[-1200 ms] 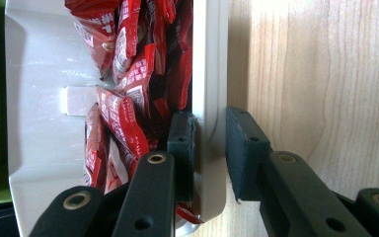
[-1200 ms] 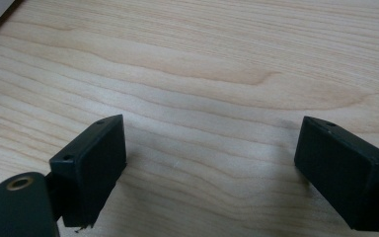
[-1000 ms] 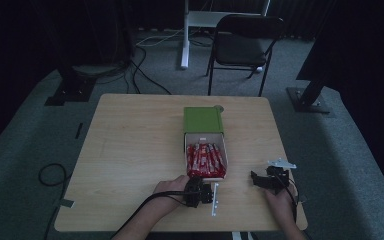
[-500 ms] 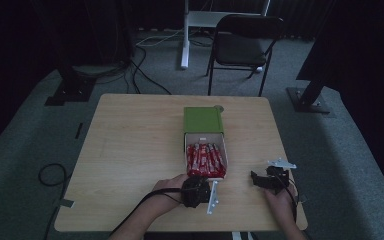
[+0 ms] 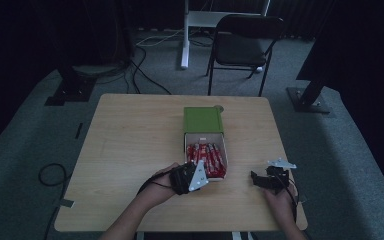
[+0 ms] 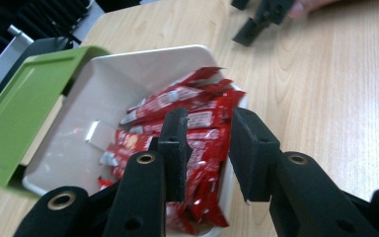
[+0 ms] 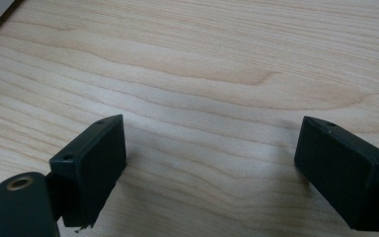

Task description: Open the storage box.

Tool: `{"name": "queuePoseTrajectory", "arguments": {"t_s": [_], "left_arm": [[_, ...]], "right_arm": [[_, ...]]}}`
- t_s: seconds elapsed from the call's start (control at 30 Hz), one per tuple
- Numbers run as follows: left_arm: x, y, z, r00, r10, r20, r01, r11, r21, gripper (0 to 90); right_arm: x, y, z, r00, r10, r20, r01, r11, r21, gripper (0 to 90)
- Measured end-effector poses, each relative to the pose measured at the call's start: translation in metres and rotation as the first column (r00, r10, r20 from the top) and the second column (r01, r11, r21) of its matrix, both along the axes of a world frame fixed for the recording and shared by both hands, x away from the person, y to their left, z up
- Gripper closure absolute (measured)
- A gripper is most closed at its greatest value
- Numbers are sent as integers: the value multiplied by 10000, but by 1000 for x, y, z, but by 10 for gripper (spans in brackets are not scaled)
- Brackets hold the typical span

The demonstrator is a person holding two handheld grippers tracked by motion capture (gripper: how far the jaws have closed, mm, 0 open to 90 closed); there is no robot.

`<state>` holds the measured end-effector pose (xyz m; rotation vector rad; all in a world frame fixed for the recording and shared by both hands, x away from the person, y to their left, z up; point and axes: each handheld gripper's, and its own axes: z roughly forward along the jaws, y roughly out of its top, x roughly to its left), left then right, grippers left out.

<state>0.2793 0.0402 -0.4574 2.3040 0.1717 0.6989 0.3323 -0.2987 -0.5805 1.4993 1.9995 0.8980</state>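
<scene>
Red snack packets (image 6: 187,133) are lying piled in the near end of a white tray (image 6: 103,89), which is sitting half slid out of a green box sleeve (image 6: 19,118) near the middle of the wooden table (image 5: 130,145); in the high view the packets (image 5: 207,159) are filling the tray (image 5: 204,137) just in front of the green sleeve (image 5: 203,120). Left gripper (image 6: 205,148) is hovering right above the near edge of the tray, jaws standing a narrow gap apart with nothing pinched between them; the red packets are showing through the gap but the pads are not touching them. Against the earlier frames, the left gripper (image 5: 190,176) is sitting higher and closer to the tray's near rim, its grey plate now tilting up and overlapping the tray corner, whereas a second ago it was lying lower on the table, short of the tray. Jaws have eased open a touch in that second, still empty. The left hand (image 5: 160,187) is wrapping around it. Right gripper (image 7: 209,168) is resting low over bare wood, jaws spread wide, holding nothing; in the high view it (image 5: 260,179) is sitting well to the right of the tray, the right hand (image 5: 280,200) behind it, same spot as before. A folding chair (image 5: 245,45) is standing beyond the far edge of the table.
</scene>
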Motion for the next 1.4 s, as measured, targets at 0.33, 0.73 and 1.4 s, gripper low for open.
{"name": "queuePoseTrajectory", "arguments": {"t_s": [0.33, 0.73, 1.4], "left_arm": [[12, 33, 11, 9957, 862, -338, -891, 9914, -954, 694], [20, 71, 6, 9757, 1977, -945, -2101, 9664, -1479, 663], [16, 128, -31, 9154, 3391, -2172, -3803, 9052, -1897, 598]], "right_arm": [[0, 0, 0, 10000, 9, 2, -9, 10000, -9, 116], [0, 0, 0, 10000, -1, 1, 1, 10000, -1, 116], [0, 0, 0, 10000, 8, 3, -8, 10000, -11, 116]]}}
